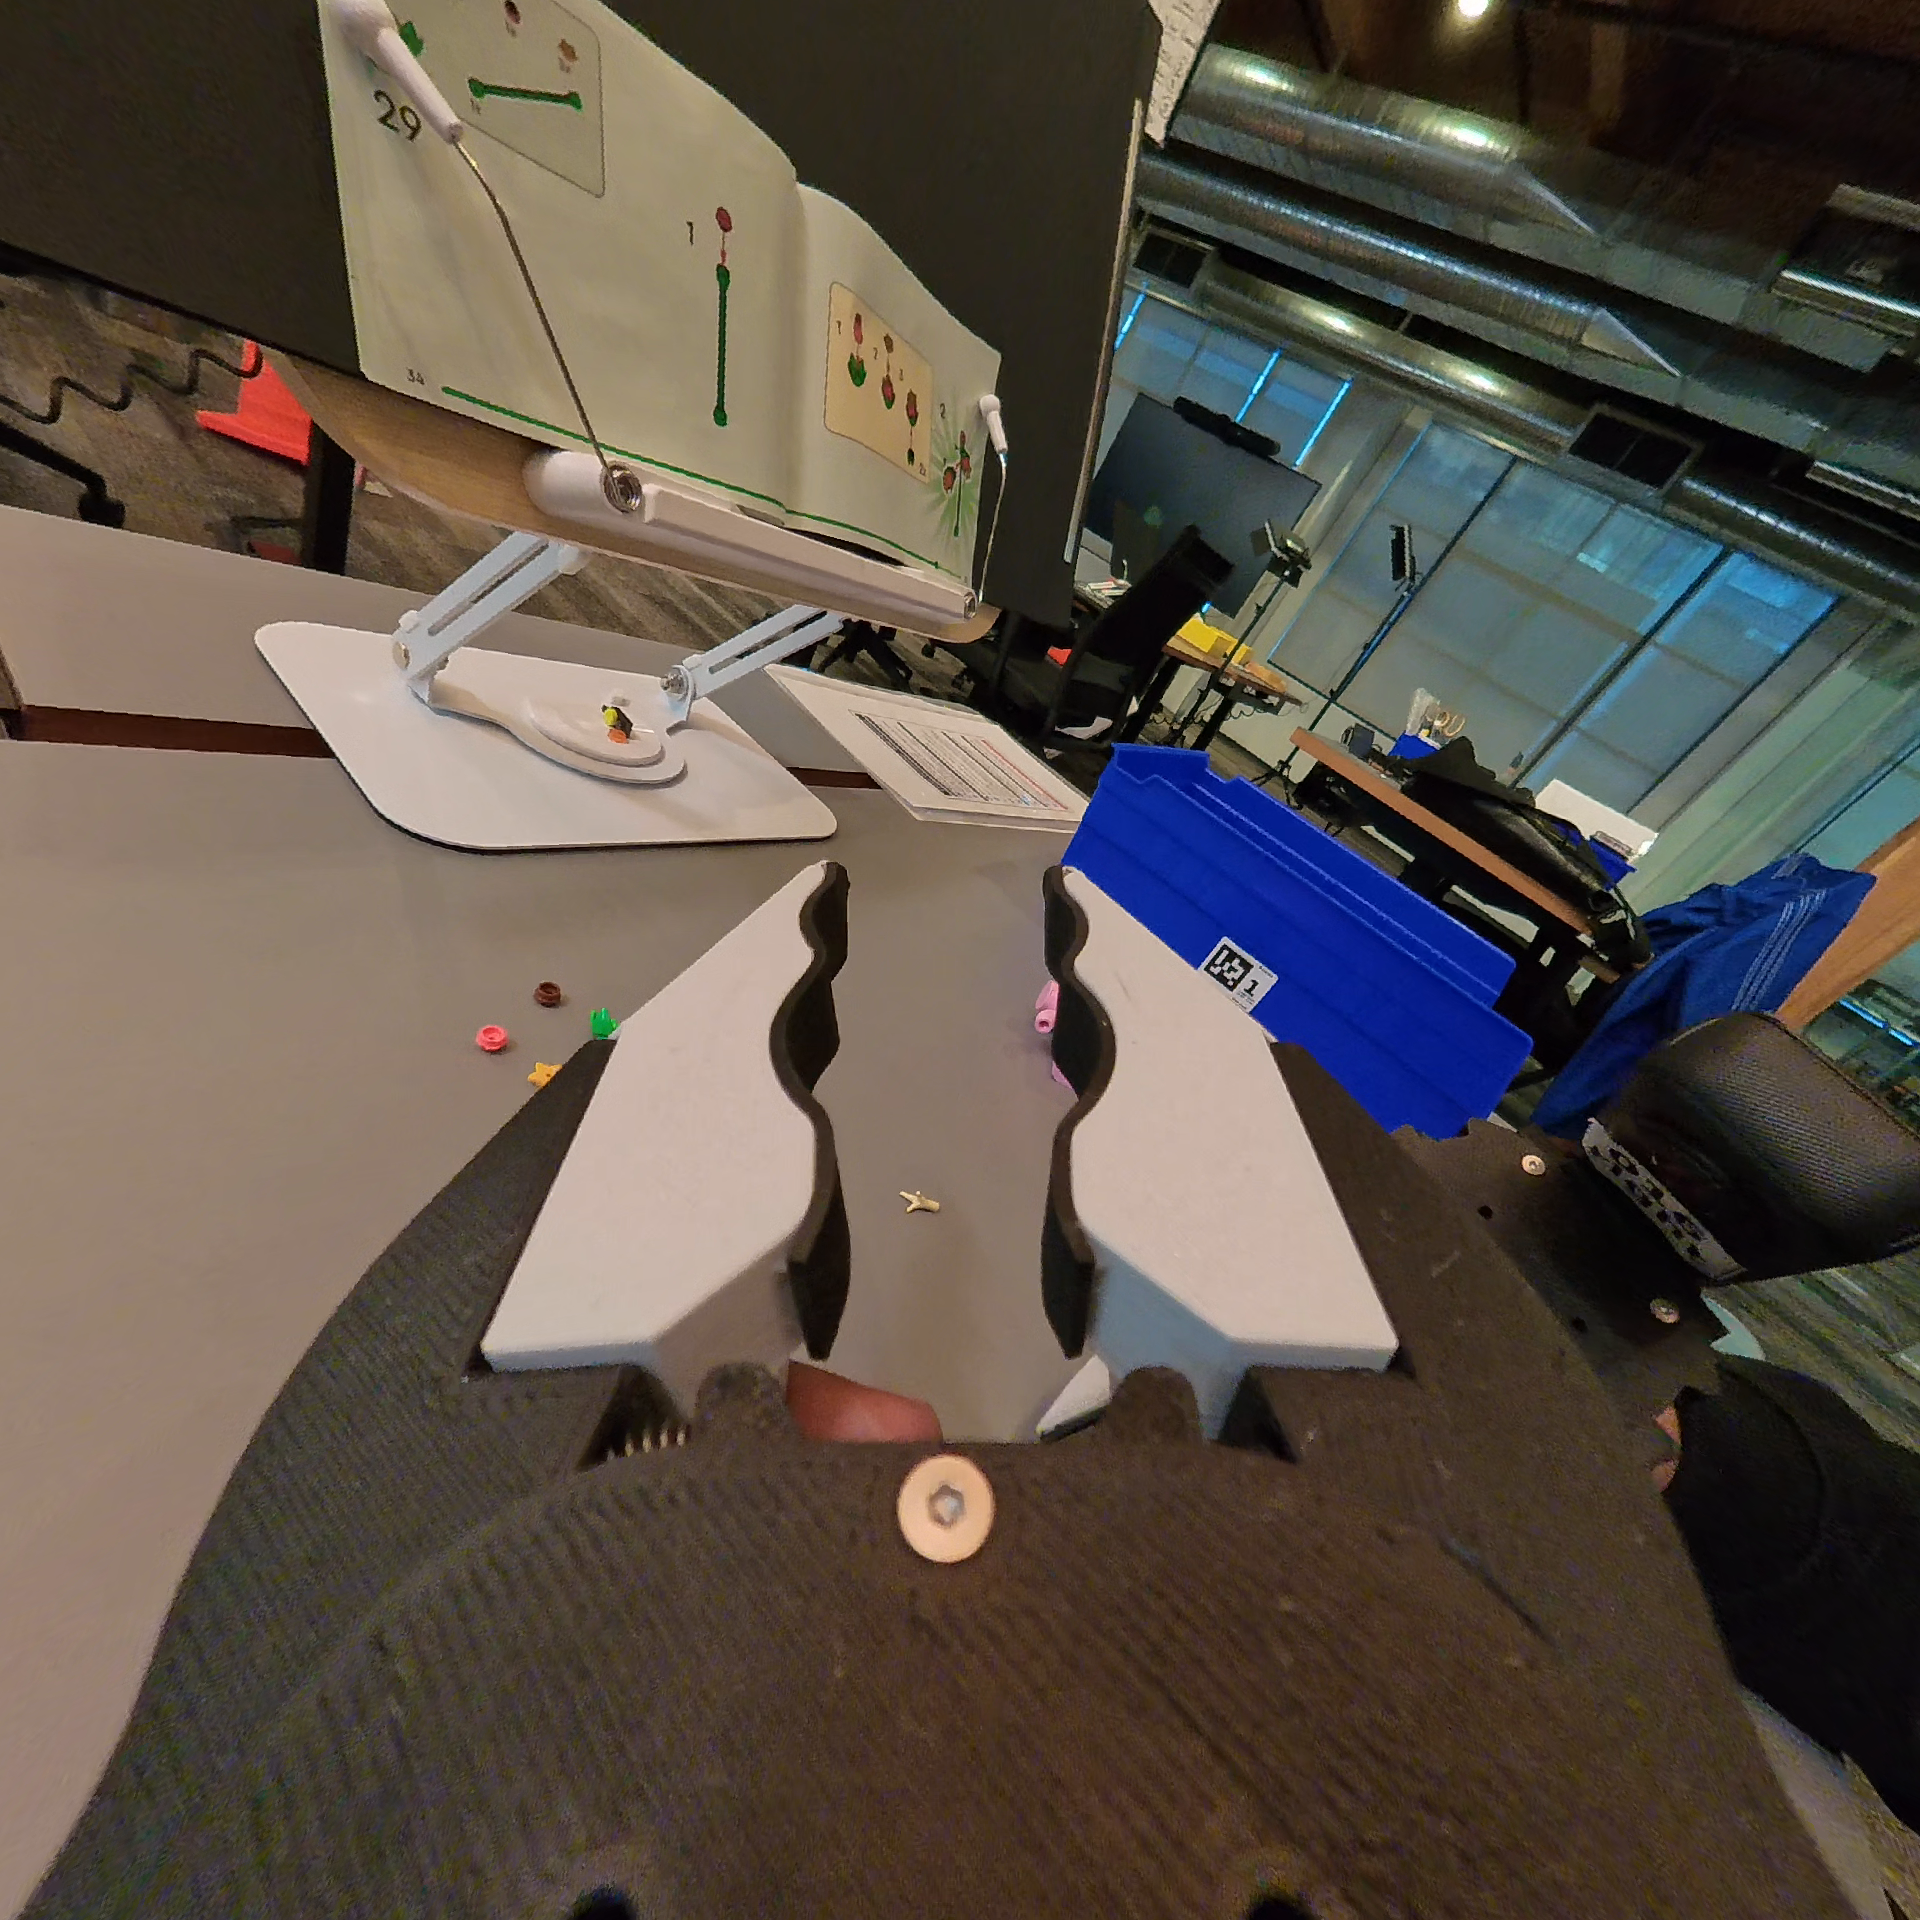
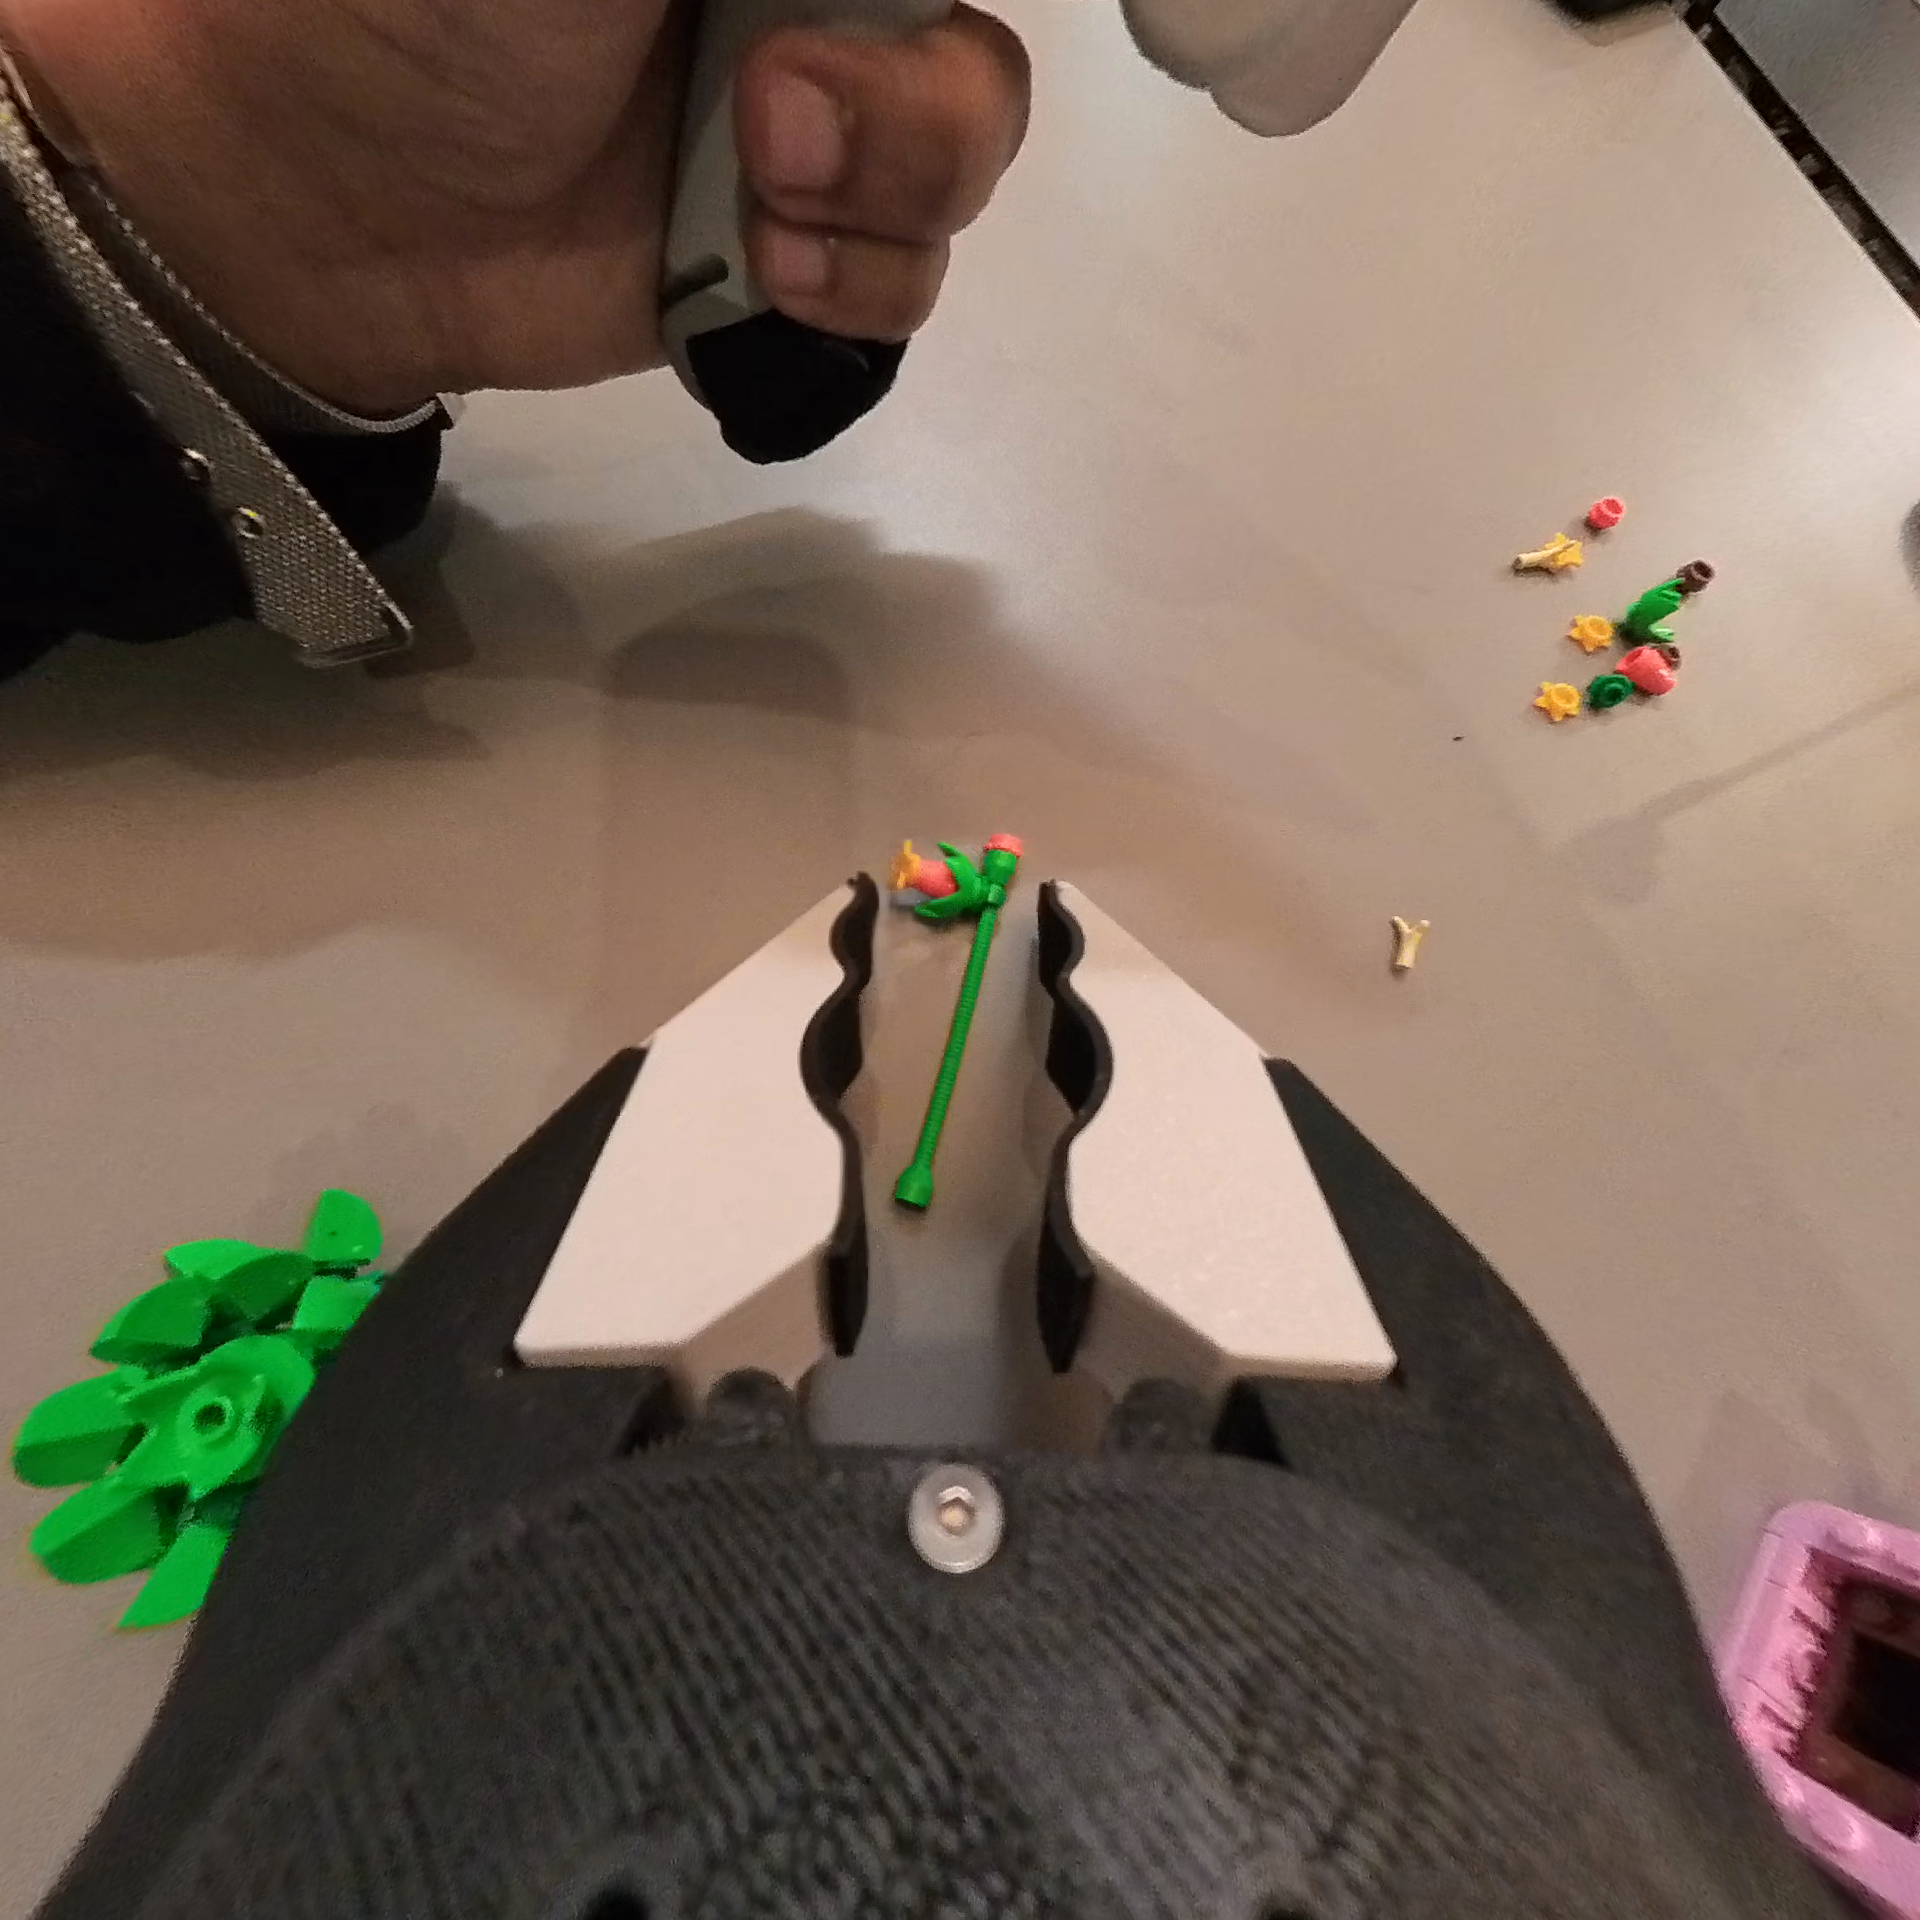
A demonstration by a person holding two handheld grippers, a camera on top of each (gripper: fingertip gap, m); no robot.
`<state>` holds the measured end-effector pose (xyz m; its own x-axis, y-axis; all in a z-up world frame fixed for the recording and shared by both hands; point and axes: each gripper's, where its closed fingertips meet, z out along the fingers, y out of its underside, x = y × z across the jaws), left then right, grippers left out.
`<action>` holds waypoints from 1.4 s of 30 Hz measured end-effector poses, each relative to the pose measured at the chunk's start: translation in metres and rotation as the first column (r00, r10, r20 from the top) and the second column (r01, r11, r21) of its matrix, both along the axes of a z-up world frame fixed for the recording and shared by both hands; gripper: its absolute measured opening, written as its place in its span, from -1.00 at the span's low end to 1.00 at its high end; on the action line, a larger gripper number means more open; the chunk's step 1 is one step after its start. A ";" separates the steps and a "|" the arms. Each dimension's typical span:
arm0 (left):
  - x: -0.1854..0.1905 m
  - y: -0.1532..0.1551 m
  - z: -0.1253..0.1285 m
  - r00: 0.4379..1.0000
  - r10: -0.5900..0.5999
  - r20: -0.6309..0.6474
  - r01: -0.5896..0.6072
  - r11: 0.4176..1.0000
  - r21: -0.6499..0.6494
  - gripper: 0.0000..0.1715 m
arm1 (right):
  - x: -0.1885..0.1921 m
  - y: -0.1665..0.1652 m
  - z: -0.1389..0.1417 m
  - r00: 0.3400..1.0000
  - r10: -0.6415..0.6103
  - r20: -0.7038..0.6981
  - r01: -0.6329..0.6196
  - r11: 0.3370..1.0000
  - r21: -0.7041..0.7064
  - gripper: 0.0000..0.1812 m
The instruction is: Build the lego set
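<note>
In the right wrist view a green flower stem (image 2: 956, 1039) lies flat on the grey table (image 2: 1247, 416), between my open right gripper's (image 2: 956, 888) fingers, apart from both. A red bud (image 2: 1003, 847) tops it, with a green-leaved pink flower (image 2: 945, 883) beside the tip. A small tan forked piece (image 2: 1406, 942) lies to the right. My left gripper (image 1: 943, 883) is open and empty above the table, with a tan forked piece (image 1: 918, 1202) on the table between its fingers. The instruction booklet (image 1: 675, 291) stands on a white stand (image 1: 540, 769) ahead.
Loose small pieces (image 2: 1610, 634) lie at the far right, and some (image 1: 545, 1023) left of my left gripper. A green leaf cluster (image 2: 197, 1403) lies at lower left, a pink part (image 2: 1829, 1704) at lower right. A blue bin (image 1: 1288, 935) stands right. A person's hand (image 2: 468, 197) holds a handle above. The left gripper's tips are roughly 15 cm from the right gripper's.
</note>
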<state>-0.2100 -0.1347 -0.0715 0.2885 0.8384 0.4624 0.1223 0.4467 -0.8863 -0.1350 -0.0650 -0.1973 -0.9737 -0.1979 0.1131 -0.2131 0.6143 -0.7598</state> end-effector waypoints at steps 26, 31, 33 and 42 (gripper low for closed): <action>-0.017 -0.024 -0.070 0.932 0.073 0.354 -0.065 0.997 -0.034 -0.61 | -0.016 0.002 0.033 0.962 -0.052 0.267 0.096 0.983 -0.154 -0.60; -0.041 -0.033 -0.097 0.884 0.122 0.451 -0.027 0.977 -0.211 -0.64 | -0.017 0.002 0.033 0.964 -0.057 0.260 0.099 0.983 -0.153 -0.61; -0.053 -0.033 -0.098 0.884 0.114 0.454 0.000 0.970 -0.244 -0.66 | -0.017 0.002 0.033 0.964 -0.059 0.259 0.100 0.983 -0.151 -0.60; -0.078 -0.034 -0.115 0.843 0.073 0.532 0.140 0.927 -0.349 -0.71 | -0.021 0.002 0.036 0.948 -0.063 0.311 0.119 0.980 -0.162 -0.60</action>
<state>-0.2879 -0.1682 -0.1862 0.1205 0.9686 0.2174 0.6253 0.0961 -0.7745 -0.1559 -0.0629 -0.1609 -0.9801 -0.1106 -0.1649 0.0945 0.4706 -0.8773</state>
